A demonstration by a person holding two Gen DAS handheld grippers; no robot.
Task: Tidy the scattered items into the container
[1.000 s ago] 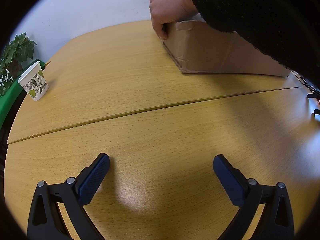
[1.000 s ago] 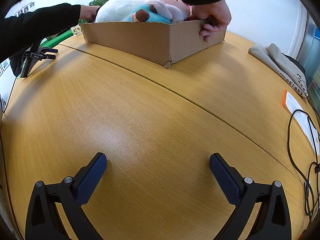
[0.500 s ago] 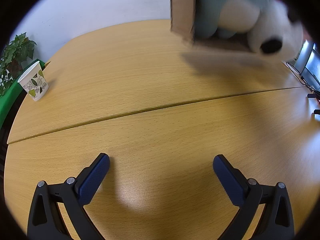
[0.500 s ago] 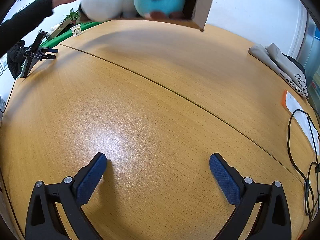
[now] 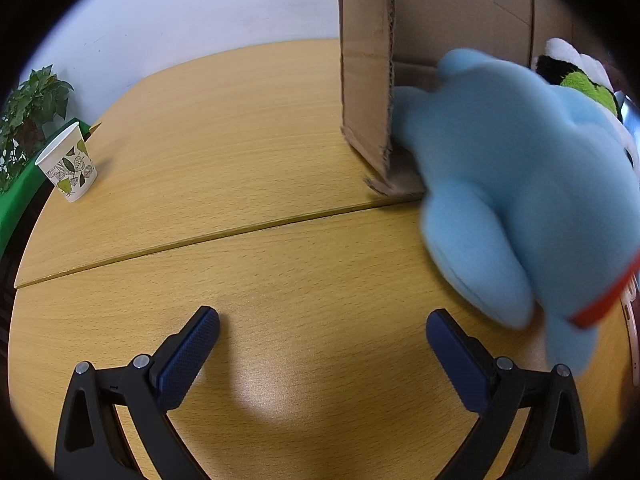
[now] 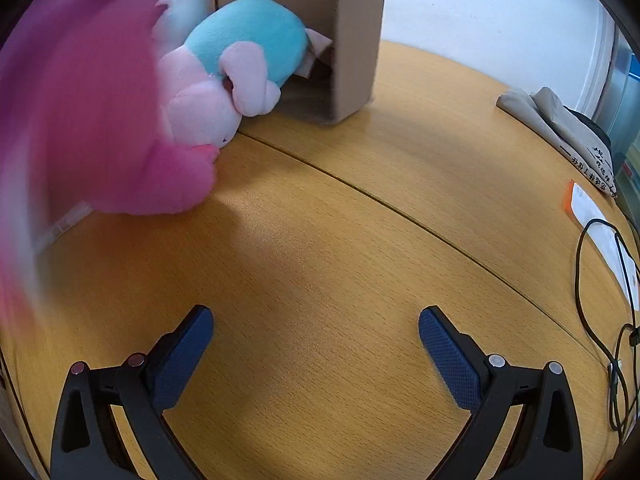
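A cardboard box (image 5: 368,80) stands tipped on its side, held at the top by a hand, and plush toys spill out of it onto the wooden table (image 5: 240,140). In the left wrist view a large light-blue plush (image 5: 520,184) tumbles out at the right, blurred, with a green, black and white plush (image 5: 576,76) behind it. In the right wrist view the box (image 6: 356,40) shows a blurred magenta plush (image 6: 92,120), a pink plush (image 6: 200,116) and a teal plush (image 6: 248,40). My left gripper (image 5: 322,354) is open and empty. My right gripper (image 6: 316,346) is open and empty.
A paper cup with a leaf print (image 5: 66,162) and a potted plant (image 5: 28,100) stand at the far left. In the right wrist view, folded cloth (image 6: 560,128), papers (image 6: 600,224) and black cables (image 6: 608,320) lie at the table's right edge.
The person lifted the box, tipped it over, and the plush toys have fallen out onto the table. Both grippers have stayed still and open.
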